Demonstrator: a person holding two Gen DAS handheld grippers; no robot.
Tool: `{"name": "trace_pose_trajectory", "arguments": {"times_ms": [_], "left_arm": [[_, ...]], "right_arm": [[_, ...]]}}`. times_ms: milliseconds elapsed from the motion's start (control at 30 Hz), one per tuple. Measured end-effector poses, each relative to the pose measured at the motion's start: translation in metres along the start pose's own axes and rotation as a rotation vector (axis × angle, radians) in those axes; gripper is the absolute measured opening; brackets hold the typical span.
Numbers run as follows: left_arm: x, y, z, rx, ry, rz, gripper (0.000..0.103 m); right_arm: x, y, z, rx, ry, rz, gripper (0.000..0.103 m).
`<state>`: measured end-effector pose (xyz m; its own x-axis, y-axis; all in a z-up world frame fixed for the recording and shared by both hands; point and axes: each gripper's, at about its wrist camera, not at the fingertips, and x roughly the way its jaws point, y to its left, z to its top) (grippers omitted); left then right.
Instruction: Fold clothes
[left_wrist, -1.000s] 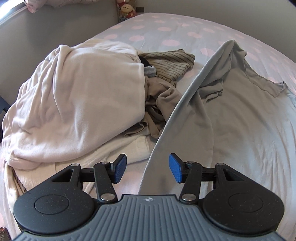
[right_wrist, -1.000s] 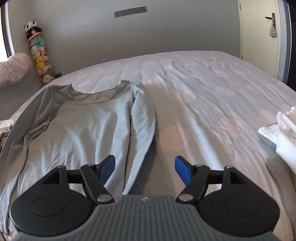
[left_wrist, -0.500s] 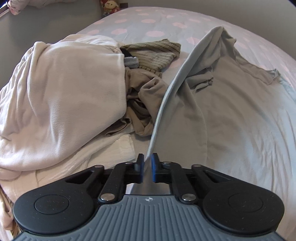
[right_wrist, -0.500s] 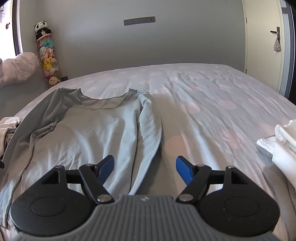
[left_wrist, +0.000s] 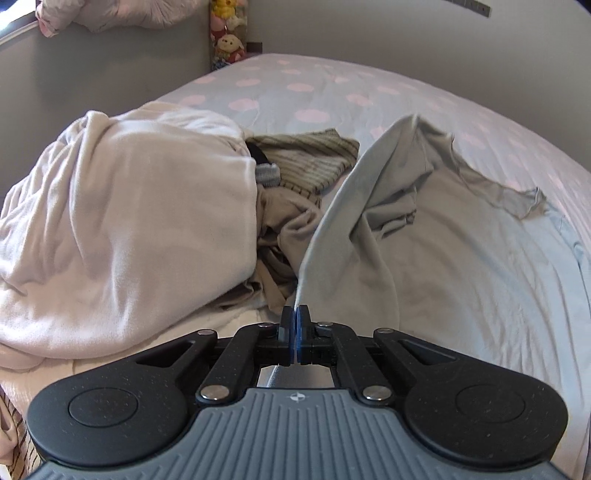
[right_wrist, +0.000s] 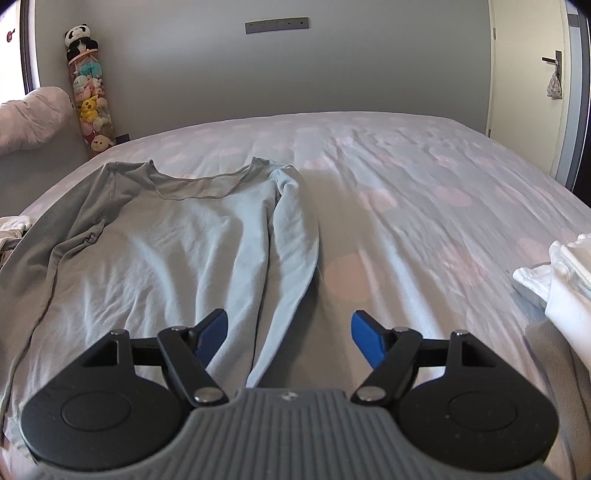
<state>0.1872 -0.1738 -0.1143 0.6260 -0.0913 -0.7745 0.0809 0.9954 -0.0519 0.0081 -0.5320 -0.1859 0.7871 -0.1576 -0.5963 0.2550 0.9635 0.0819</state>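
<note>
A grey long-sleeved shirt lies spread on the bed, neck hole at the far end. Its right sleeve lies along the body toward my right gripper, which is open and empty just above the sleeve's lower end. In the left wrist view my left gripper is shut on the shirt's left sleeve and holds it raised and taut off the bed, with the rest of the shirt lying flat to the right.
A heap of unfolded clothes lies left of the shirt: a large pale pink garment, a brown one and a striped one. Folded white clothes sit at the bed's right. The polka-dot bedsheet stretches beyond.
My left gripper closed on the shirt's left sleeve and has lifted it. My right gripper stayed open and the view has risen a little over the right sleeve.
</note>
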Motion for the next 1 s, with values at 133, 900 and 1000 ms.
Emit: {"name": "trace_pose_trajectory", "arguments": {"times_ms": [133, 900, 1000], "left_arm": [[-0.011, -0.001, 0.015, -0.010, -0.043, -0.013, 0.000], [0.009, 0.030, 0.093, 0.077, -0.071, 0.176, 0.000], [0.000, 0.031, 0.087, 0.043, -0.078, 0.130, 0.018]], "right_arm": [[0.001, -0.001, 0.000, 0.009, 0.003, 0.001, 0.076], [0.013, -0.005, -0.002, 0.041, 0.042, -0.020, 0.076], [0.014, -0.008, -0.002, 0.055, 0.038, -0.026, 0.076]]}}
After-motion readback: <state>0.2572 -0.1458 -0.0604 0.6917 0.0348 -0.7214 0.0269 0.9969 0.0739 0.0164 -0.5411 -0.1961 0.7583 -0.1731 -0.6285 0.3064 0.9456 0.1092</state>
